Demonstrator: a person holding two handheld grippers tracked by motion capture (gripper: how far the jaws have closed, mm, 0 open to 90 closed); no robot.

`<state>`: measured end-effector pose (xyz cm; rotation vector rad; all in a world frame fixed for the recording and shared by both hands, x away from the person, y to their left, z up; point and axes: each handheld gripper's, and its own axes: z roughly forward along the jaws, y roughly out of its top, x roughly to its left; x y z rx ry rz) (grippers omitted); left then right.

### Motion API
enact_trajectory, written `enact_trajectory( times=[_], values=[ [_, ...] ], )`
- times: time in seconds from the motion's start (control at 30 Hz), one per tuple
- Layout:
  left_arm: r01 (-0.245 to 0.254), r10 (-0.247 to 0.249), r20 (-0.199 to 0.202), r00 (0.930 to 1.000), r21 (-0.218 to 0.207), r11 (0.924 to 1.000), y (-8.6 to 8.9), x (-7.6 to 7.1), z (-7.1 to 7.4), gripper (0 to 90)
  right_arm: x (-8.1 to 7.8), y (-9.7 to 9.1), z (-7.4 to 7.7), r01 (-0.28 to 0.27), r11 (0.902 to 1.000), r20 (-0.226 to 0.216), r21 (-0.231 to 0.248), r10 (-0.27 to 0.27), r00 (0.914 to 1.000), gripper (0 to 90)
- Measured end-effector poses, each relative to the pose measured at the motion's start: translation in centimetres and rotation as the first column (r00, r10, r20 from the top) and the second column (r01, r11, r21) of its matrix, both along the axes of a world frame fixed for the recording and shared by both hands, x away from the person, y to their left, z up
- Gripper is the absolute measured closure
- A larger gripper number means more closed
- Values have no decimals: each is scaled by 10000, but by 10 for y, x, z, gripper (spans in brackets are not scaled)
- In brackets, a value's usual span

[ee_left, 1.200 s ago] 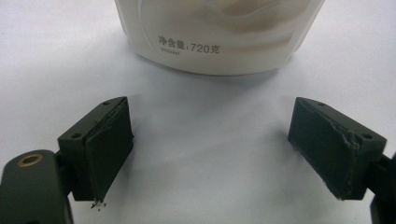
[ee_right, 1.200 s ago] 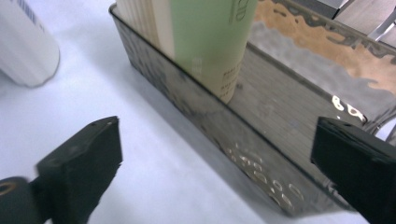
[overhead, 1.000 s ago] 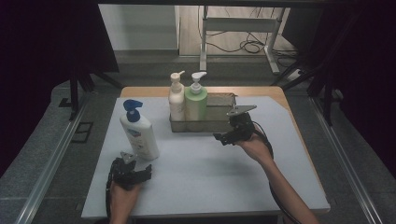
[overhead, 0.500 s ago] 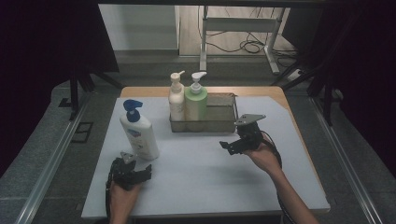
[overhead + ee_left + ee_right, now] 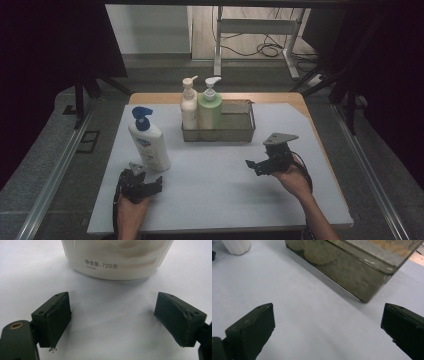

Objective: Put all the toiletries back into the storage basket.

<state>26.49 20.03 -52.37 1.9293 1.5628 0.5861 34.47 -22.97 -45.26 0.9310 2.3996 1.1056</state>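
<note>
I have the left gripper [image 5: 150,186] low at seven o'clock on the table, jaws spread wide and empty, aimed at the base of the white lotion bottle with the blue pump [image 5: 148,140], which stands upright just ahead at ten o'clock; in the left gripper view its base [image 5: 117,258] sits just beyond the pads, not between them. My right gripper [image 5: 257,166] hovers at four o'clock, jaws also wide with nothing held, pointing toward the wire basket [image 5: 240,131] at twelve o'clock, where a cream pump bottle [image 5: 188,107] and a green one [image 5: 210,109] already stand side by side. I judge this is the approach for the last bottle: next I must push forward, close around its body and lift it into the basket's free right half. The pale grey mat [image 5: 215,190] covers a wooden tabletop; dark curtains and floor cables surround it.
</note>
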Motion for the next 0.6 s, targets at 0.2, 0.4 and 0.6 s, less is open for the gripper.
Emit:
enact_trajectory(
  times=[0.2,0.4,0.6],
  values=[
    [-71,71,-44,10000,8,10000,-1,0,0,137,-6,-11,-10,120,9998,49,-147,-119,9999,0],
    [-10,11,-118,9999,38,10000,-1,2,2,137,-11,-22,-21,216,9997,-141,-81,-217,9997,0],
    [-66,66,23,10000,228,9997,-1,1,7,144,-19,-27,-33,245,9997,-306,-38,-247,9992,0]
  ],
)
